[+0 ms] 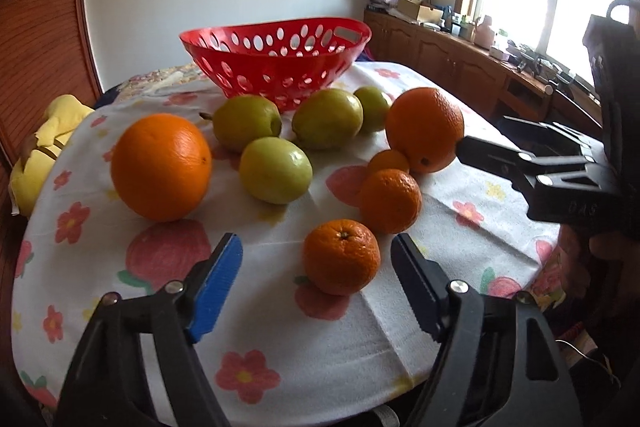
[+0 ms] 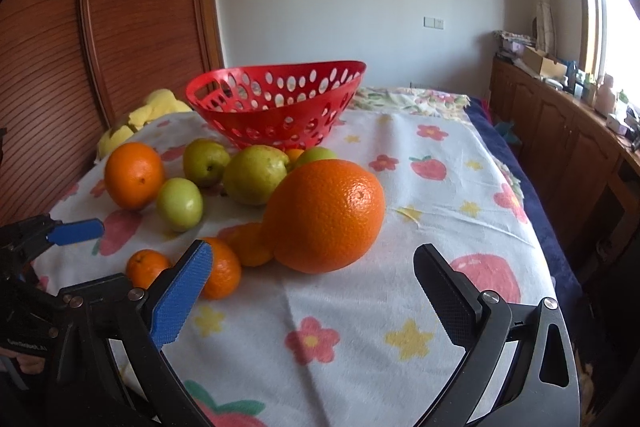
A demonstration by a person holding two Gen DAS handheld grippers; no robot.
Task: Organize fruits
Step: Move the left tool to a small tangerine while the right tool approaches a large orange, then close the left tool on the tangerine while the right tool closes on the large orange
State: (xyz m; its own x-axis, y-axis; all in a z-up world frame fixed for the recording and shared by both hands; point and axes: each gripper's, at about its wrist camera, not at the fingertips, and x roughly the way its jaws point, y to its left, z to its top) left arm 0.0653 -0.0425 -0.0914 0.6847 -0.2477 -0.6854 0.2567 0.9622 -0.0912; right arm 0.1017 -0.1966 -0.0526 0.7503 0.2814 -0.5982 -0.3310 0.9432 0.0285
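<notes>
A red perforated basket (image 1: 276, 61) stands empty at the back of the table; it also shows in the right wrist view (image 2: 276, 103). In front of it lie several green pears (image 1: 276, 169), two big oranges (image 1: 160, 167) (image 2: 326, 215) and three small mandarins (image 1: 341, 257). My left gripper (image 1: 316, 255) is open, its jaws either side of the nearest mandarin, just short of it. My right gripper (image 2: 314, 263) is open and empty, right in front of the big orange, which also shows in the left wrist view (image 1: 425, 129).
The table carries a white cloth with flowers and strawberries (image 2: 400, 227). A yellow cloth (image 1: 36, 155) lies at the left edge. A wooden panel stands on the left, low wooden cabinets (image 2: 560, 147) with clutter on the right under a window.
</notes>
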